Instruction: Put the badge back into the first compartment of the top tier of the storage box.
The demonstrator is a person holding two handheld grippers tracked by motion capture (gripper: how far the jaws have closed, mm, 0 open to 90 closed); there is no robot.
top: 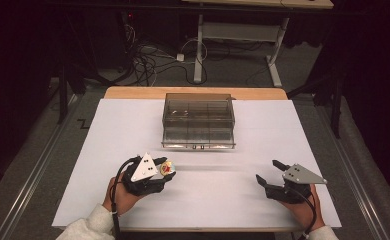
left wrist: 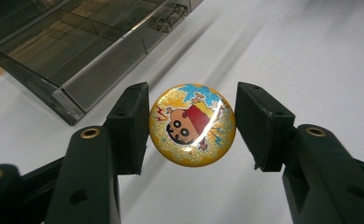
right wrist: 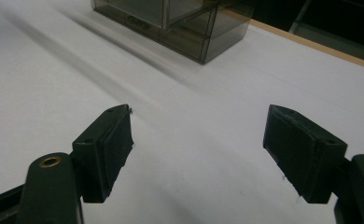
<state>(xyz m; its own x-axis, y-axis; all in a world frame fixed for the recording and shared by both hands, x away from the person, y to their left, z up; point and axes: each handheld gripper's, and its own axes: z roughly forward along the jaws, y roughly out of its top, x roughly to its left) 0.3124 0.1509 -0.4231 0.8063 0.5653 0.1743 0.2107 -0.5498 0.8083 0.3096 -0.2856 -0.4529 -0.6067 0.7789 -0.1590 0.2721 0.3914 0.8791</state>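
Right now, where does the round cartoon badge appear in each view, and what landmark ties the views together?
High view: the badge sits left of centre, between the left gripper jaws, in front of the box.
Left gripper view: the badge is at centre, clamped between the two black jaws.
Right gripper view: open jaws over the white table.
Shared landmark: the smoky clear compartment box.

The round badge (left wrist: 192,124) is glossy and yellow-glittered, with a cartoon child in red and a blue starburst printed on its face; it sits clamped edge-on between two black jaws, face up, in front of the smoky plastic box (left wrist: 73,51), well apart from it.
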